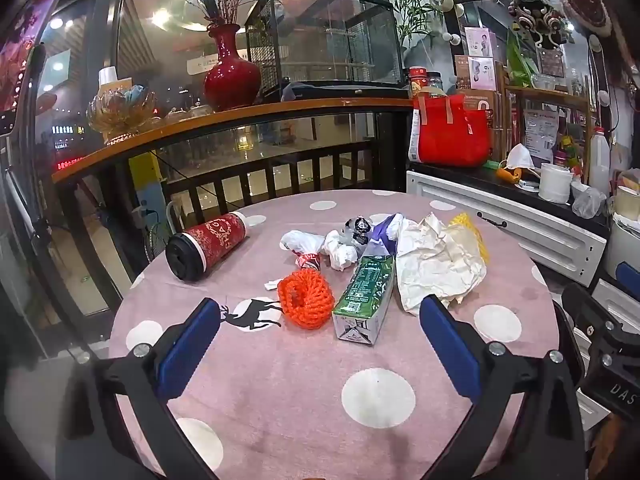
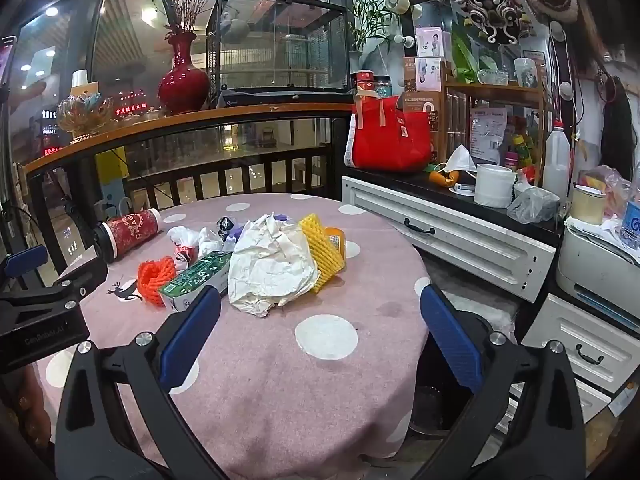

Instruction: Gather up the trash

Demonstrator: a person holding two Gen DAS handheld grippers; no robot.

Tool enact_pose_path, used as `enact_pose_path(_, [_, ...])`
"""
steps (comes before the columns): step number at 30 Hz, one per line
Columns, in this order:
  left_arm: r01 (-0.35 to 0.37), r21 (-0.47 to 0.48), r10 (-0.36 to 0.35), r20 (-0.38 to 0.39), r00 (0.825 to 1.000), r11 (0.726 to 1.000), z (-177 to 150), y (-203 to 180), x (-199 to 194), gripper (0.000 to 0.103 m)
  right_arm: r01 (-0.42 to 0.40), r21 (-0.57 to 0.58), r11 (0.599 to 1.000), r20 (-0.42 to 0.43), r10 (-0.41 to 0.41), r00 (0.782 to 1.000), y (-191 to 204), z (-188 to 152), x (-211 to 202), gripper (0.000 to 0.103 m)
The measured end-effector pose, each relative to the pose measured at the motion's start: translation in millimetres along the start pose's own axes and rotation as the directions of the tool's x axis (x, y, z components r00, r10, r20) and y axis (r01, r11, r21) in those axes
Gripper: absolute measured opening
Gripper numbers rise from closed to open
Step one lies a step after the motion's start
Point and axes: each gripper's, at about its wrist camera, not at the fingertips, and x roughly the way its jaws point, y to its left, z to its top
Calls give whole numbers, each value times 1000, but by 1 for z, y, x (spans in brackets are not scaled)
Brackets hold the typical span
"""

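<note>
Left wrist: my left fingers (image 1: 320, 320) spread, empty, short of green carton (image 1: 364, 294) amid trash mid-worktop (image 1: 280, 380); right wrist: right fingers (image 2: 320, 308) spread, empty, near crumpled paper (image 2: 272, 268) (collecting unstarted, I judge; next, close on one piece).

Left claw (image 1: 320, 316) wide open, empty, low over pink dotted table (image 1: 280, 380). Trash ahead: orange net (image 1: 306, 298) just left of, maybe touching, green carton (image 1: 364, 296) lying flat. Crumpled paper (image 1: 436, 260) right of carton, yellow foam (image 1: 472, 232) behind it. White wads (image 1: 340, 250) and small plastic bag (image 1: 300, 242) mid-pile. Red cup (image 1: 208, 246) on its side, apart at left. Right claw (image 1: 600, 336) partly visible at right edge.
</note>
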Motion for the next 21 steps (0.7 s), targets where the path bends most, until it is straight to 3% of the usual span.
enact_pose_path(21, [18, 2, -18, -17, 1000, 1000, -3, -1, 4, 98, -10, 7, 1000, -9, 10, 1000, 6, 2, -1, 99])
